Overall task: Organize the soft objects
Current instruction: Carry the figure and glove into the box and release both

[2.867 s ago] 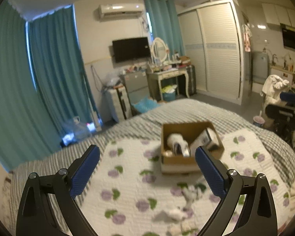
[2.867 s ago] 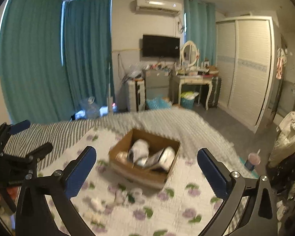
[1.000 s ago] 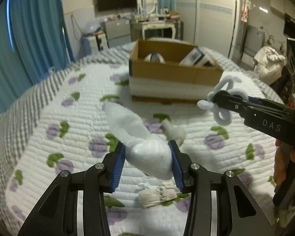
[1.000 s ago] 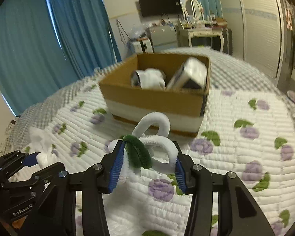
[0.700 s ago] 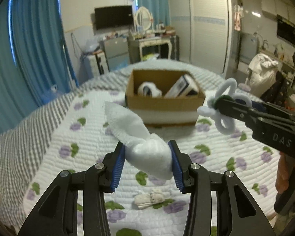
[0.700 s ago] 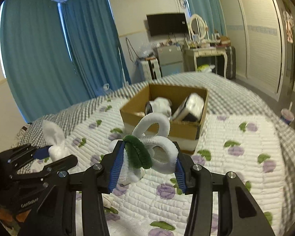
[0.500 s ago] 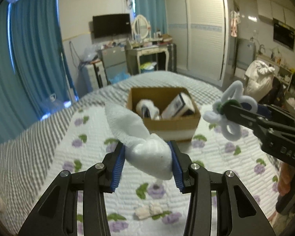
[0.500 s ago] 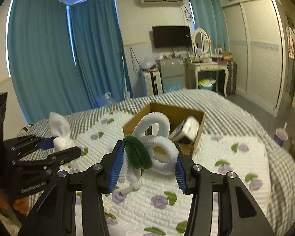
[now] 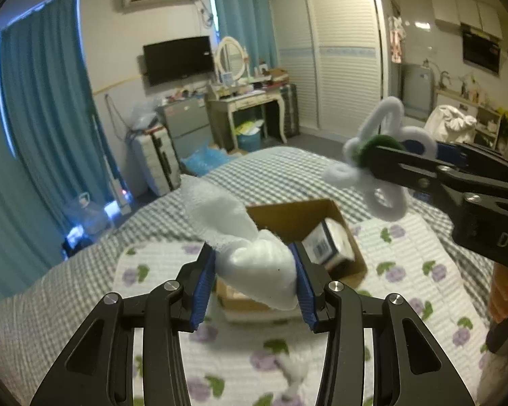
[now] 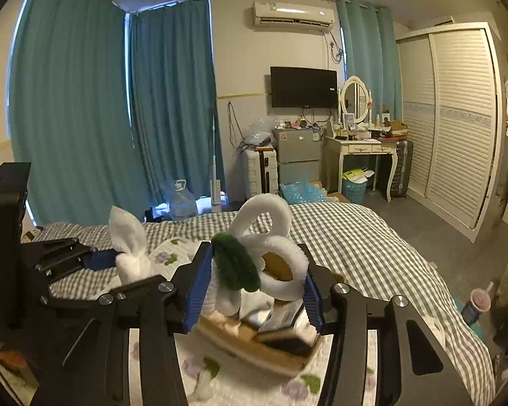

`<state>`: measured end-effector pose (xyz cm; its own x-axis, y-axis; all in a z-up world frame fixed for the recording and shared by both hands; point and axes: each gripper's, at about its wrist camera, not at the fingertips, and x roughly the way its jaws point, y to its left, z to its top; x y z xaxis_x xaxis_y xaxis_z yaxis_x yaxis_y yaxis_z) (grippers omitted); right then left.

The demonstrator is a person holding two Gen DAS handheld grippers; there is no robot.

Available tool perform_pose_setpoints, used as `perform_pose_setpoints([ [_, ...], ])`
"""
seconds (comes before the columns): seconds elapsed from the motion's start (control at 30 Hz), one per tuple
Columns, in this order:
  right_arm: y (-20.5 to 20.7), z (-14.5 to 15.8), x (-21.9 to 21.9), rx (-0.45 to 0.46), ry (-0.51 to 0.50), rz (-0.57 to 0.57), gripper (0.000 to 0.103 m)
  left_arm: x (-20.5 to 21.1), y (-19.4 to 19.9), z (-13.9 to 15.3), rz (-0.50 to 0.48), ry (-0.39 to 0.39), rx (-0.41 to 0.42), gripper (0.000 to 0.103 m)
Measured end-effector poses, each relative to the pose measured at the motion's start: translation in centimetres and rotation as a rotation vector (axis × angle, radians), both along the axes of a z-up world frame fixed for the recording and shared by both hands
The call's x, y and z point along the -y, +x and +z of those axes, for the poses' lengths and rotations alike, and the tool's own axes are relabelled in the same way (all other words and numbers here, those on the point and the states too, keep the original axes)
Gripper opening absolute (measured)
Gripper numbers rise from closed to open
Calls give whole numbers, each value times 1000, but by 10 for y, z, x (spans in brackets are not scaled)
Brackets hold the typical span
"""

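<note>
Pinching a white fluffy wad (image 9: pixel 254 270), the left gripper (image 9: pixel 254 282) has its blue-padded fingers (image 9: pixel 201 284) closed partway, each pad pressed against a side of the wad. A flap of the same white material sticks up and left from the pinched lump (seen from the right wrist view it reads as two ear-like lobes (image 10: pixel 127 233)).

Right gripper (image 10: pixel 254 282): fingers (image 10: pixel 196 287) narrowed onto a looped pipe-cleaner flower (image 10: pixel 264 260), white fuzzy loops around a dark green centre. In the left wrist view the same flower (image 9: pixel 372 169) juts from the tip of the right gripper, held up above the bed.

Cardboard box (image 9: pixel 308 216) sits on the quilted floral blanket (image 9: pixel 416 270) on the bed (image 10: pixel 355 237), below and beyond both held items. A barcode-labelled package (image 9: pixel 328 247) lies inside.

Hidden or unclear: the near wall of the box is largely covered by the wad and pads; the box interior in the right wrist view is blurred. Small white scraps (image 9: pixel 293 375) on the blanket are too smeared to identify.
</note>
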<state>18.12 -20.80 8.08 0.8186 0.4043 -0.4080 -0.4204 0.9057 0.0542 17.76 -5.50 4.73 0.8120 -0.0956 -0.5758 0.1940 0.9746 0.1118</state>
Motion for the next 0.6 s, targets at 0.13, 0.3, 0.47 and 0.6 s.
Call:
perform_pose_setpoints([
  [0.13, 55, -18, -10, -37, -18, -33, 49, 0, 45, -15, 4, -30, -23, 43],
  [0.3, 120, -58, -15, -143, -17, -54, 49, -6, 99, -52, 8, -16, -102, 43],
  [0.47, 169, -110, -16, -269, -44, -85, 49, -9, 121, -91, -6, -25, -171, 43],
  [0.6, 186, -135, -8, -340, -25, -109, 49, 0, 124, -105, -34, 11, -186, 43],
])
